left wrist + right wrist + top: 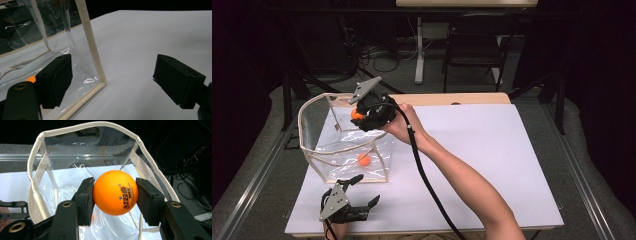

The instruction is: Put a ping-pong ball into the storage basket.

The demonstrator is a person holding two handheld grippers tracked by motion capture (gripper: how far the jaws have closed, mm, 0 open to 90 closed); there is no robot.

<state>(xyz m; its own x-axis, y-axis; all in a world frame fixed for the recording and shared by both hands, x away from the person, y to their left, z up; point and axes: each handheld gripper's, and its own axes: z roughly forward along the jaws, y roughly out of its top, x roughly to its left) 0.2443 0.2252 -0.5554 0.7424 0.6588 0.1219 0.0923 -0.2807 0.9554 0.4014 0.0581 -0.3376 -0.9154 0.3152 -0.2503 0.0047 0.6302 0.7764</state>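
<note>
The orange ball was clamped between both pads of the right tool, above the open top of the clear bag. A second ball lay inside the bag on the bench. The left tool rested near the bag's corner, jaws wide apart and holding nothing.

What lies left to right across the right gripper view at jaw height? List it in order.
Left edge of the clear bag's white rim → left pad → orange ball pinched between the pads → right pad → right side of the rim → cables on the floor.
</note>
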